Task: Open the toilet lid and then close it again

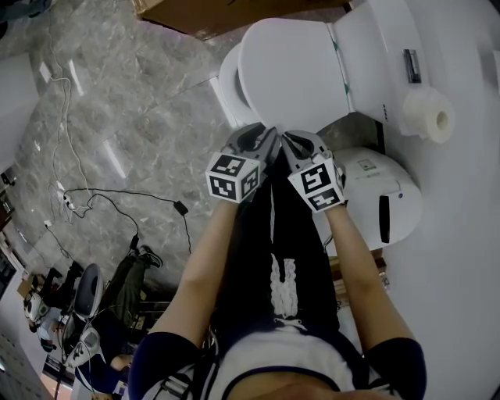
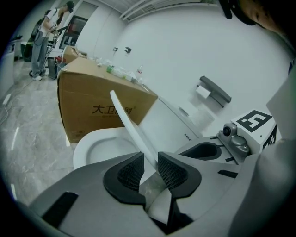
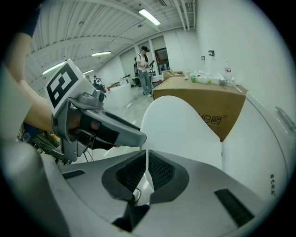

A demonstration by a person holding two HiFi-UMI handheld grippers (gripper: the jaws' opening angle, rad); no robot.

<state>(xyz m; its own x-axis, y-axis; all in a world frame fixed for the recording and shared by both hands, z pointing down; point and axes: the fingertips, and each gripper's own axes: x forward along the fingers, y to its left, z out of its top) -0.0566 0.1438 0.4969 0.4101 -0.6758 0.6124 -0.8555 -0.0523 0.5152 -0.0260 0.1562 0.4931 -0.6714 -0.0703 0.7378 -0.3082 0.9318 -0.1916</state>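
Observation:
The white toilet lid [image 1: 293, 66] stands partly raised and tilted over the seat and bowl [image 1: 228, 82]. Both grippers sit side by side at its front edge. In the left gripper view the lid [image 2: 129, 122] shows edge-on, and its rim runs down between the pads of my left gripper [image 2: 150, 167] [image 1: 262, 141], which is shut on it. My right gripper [image 3: 146, 162] [image 1: 291, 142] is just right of the left one. Its pads stand almost together with only a thin slit and nothing gripped; the lid's broad face [image 3: 180, 125] rises just beyond them.
A cardboard box [image 1: 226, 12] stands beside the toilet. The tank [image 1: 375, 55] is against the wall, with a paper roll [image 1: 430, 113] and a round white bin [image 1: 383, 195] to the right. Cables [image 1: 117, 199] lie on the marble floor. A person [image 2: 44, 39] stands far off.

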